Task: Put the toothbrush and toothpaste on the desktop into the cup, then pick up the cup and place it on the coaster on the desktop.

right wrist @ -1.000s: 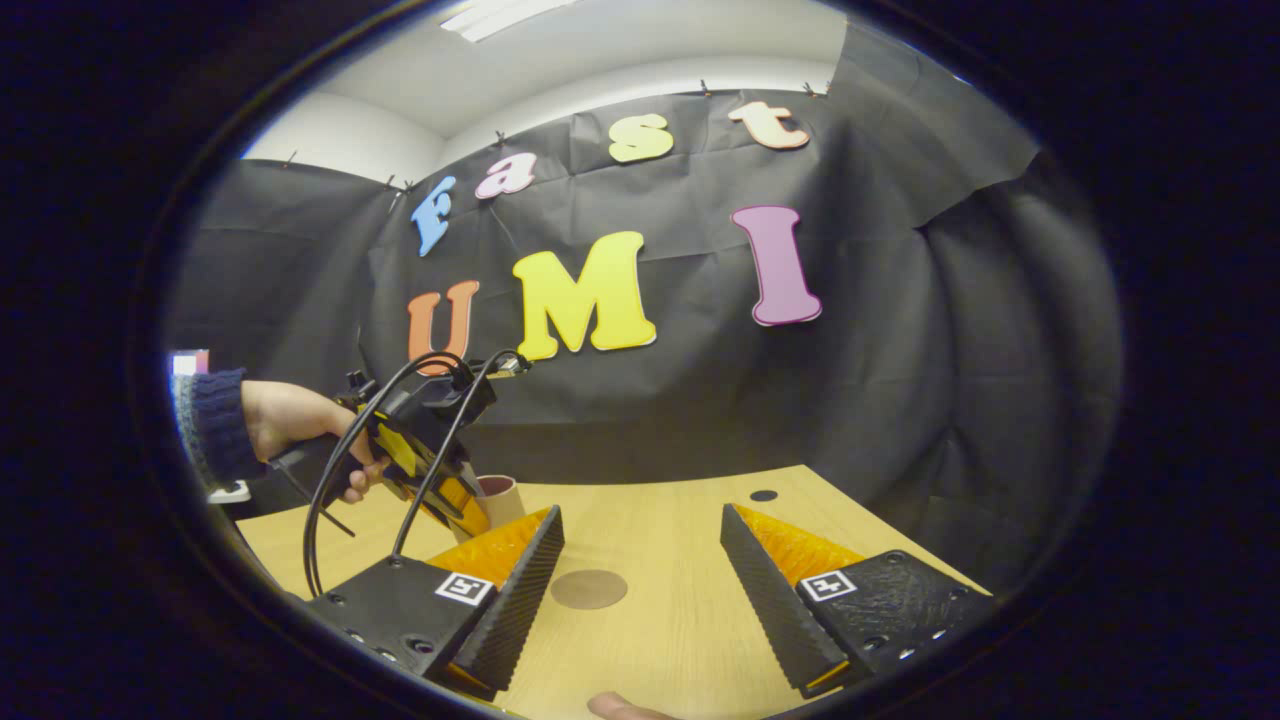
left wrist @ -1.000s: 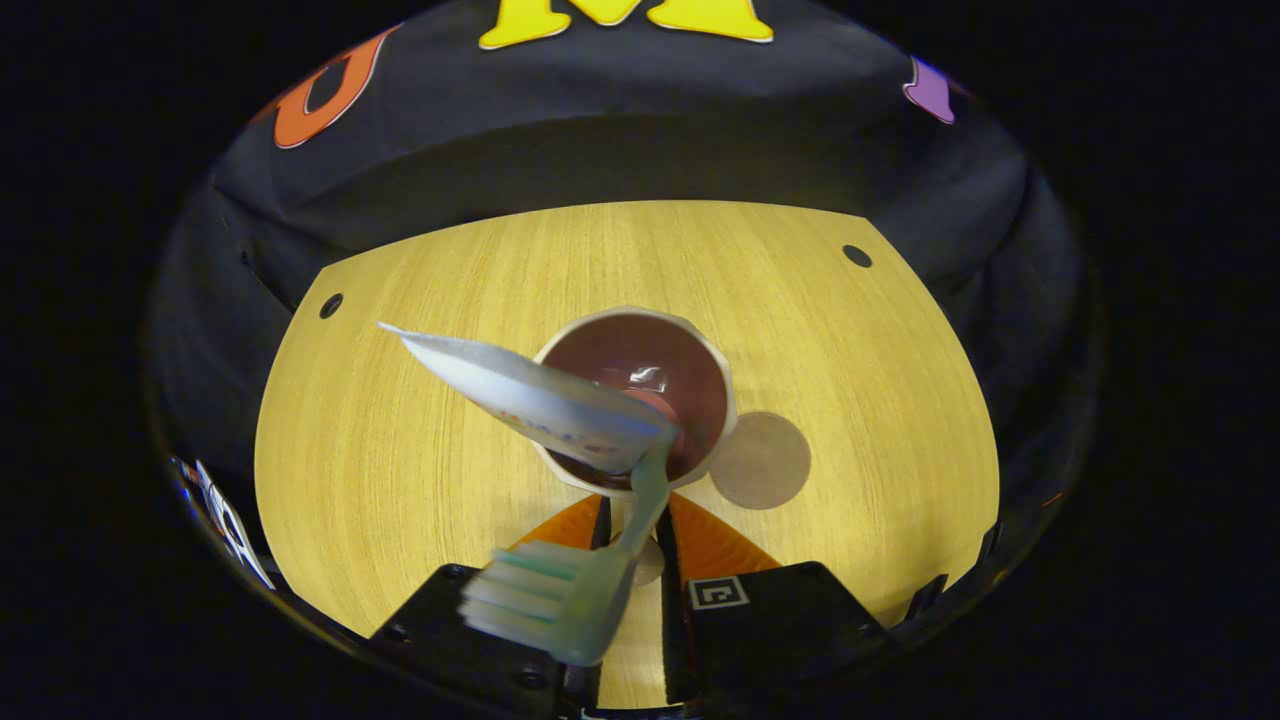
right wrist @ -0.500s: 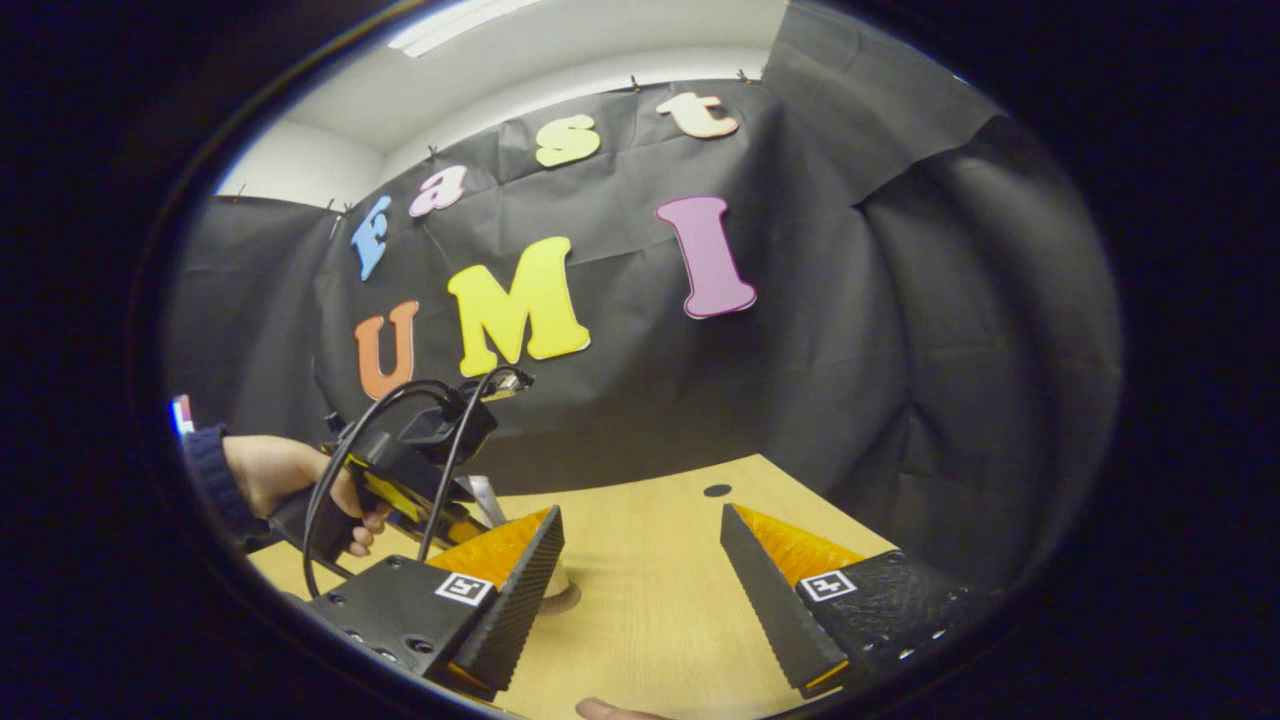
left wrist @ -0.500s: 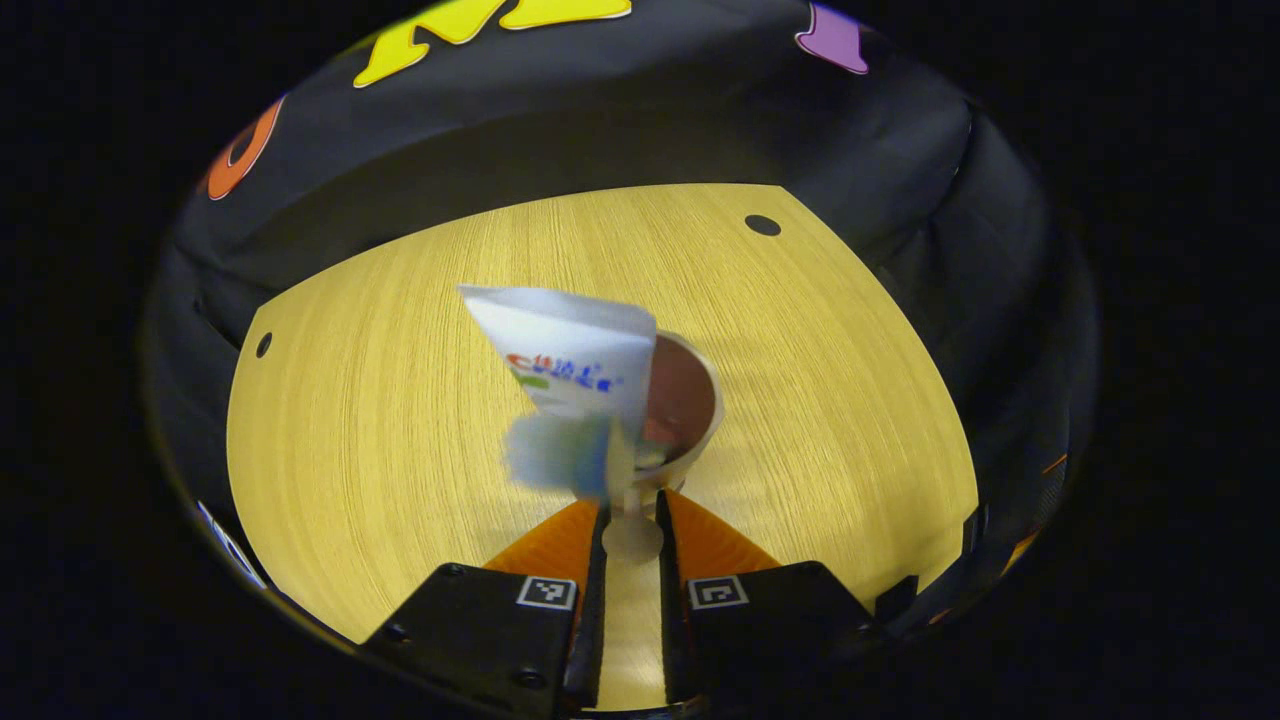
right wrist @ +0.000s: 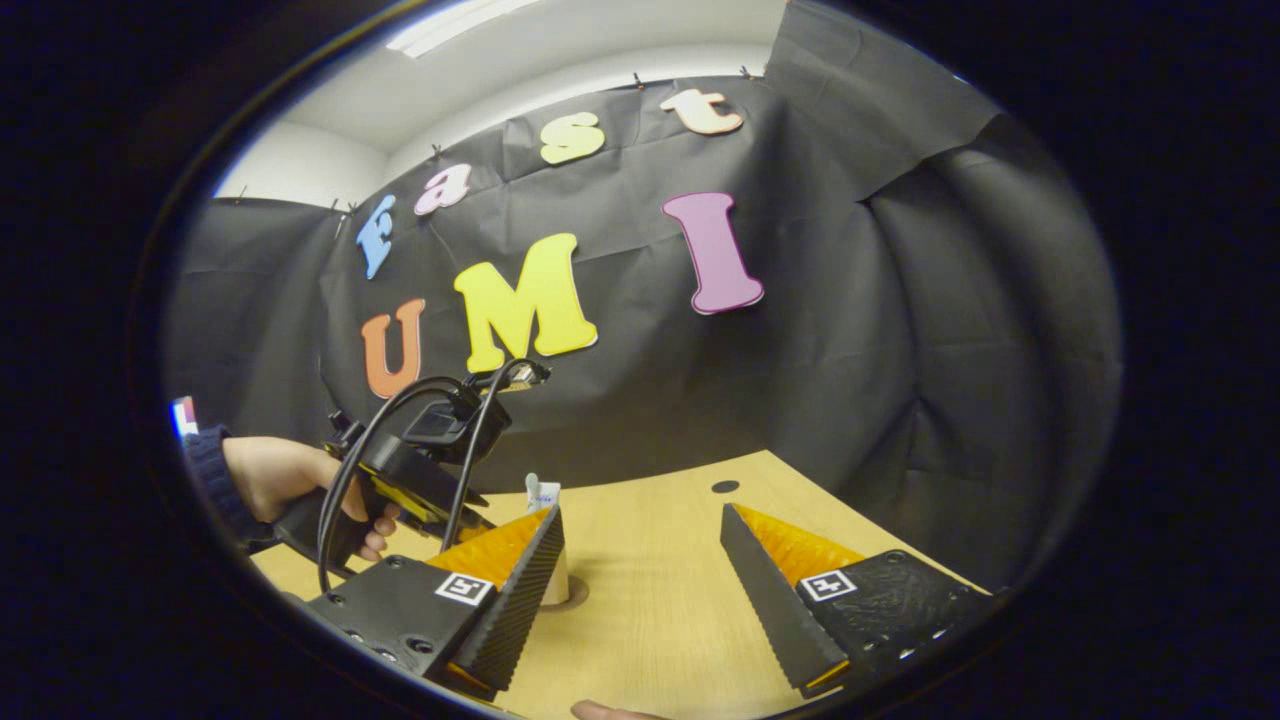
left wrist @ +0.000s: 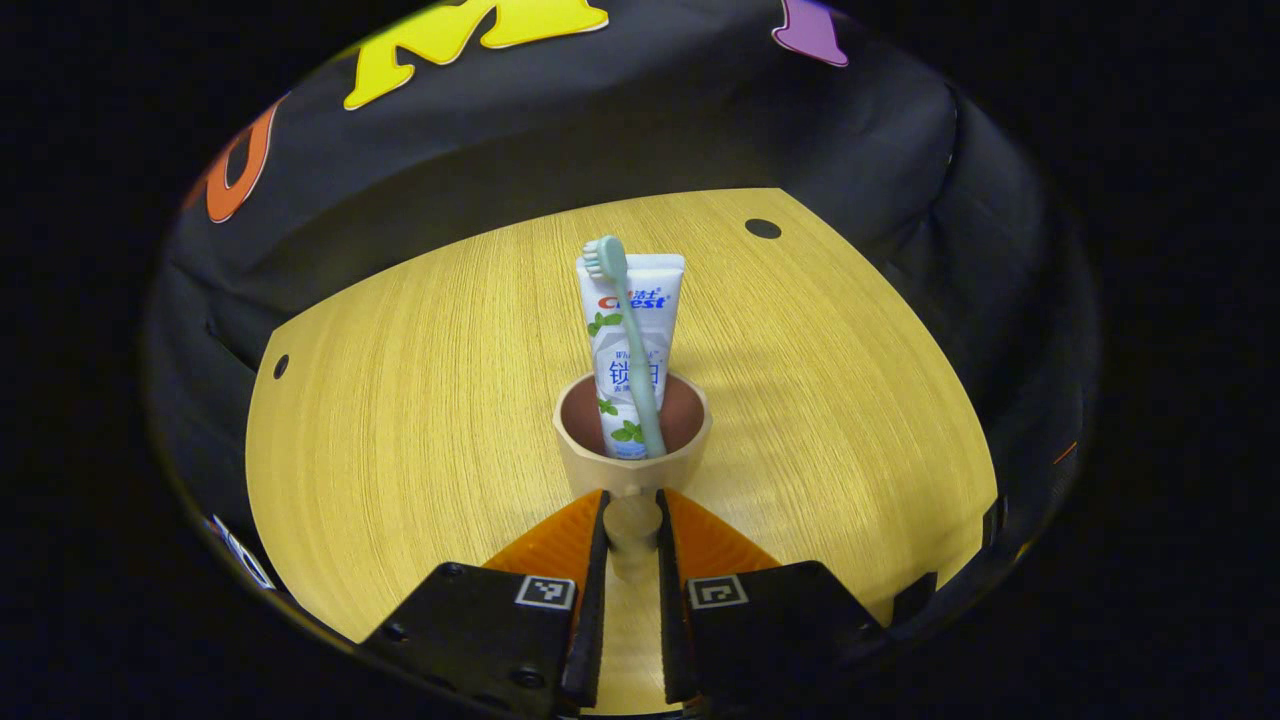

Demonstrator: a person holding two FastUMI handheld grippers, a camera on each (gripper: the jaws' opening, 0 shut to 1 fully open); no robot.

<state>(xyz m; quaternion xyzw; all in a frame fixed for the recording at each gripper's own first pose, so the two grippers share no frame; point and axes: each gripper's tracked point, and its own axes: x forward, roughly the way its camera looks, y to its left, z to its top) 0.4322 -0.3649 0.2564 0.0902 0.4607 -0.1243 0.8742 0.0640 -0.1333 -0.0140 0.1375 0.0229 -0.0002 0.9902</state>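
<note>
Beige outside and reddish-brown inside, the cup (left wrist: 632, 450) stands upright near the middle of the worktop (left wrist: 400, 420), a little toward its near edge. A white toothpaste (left wrist: 630, 340) tube with green leaf marks stands in it, flat end up, and a pale green toothbrush (left wrist: 630, 340) leans across the tube's front, bristle head at the top. Both rise well above the rim.

The cup has a small handle on its near side, and the left hand-held gripper (left wrist: 632, 520) has its two fingers drawn close together with that handle pinched between them.

In the right gripper view the cup's base (right wrist: 556, 585) sits on the round brown coaster (right wrist: 576, 596), whose edge shows beside it, with the toothpaste top just visible above. There a person's hand (right wrist: 290, 485) in a dark knitted sleeve holds the left tool by its grip. The right hand-held gripper (right wrist: 640, 560) hangs over the worktop's near edge, fingers spread wide with nothing between them.

The light wood-grain worktop has small dark holes near its far corners.
</note>
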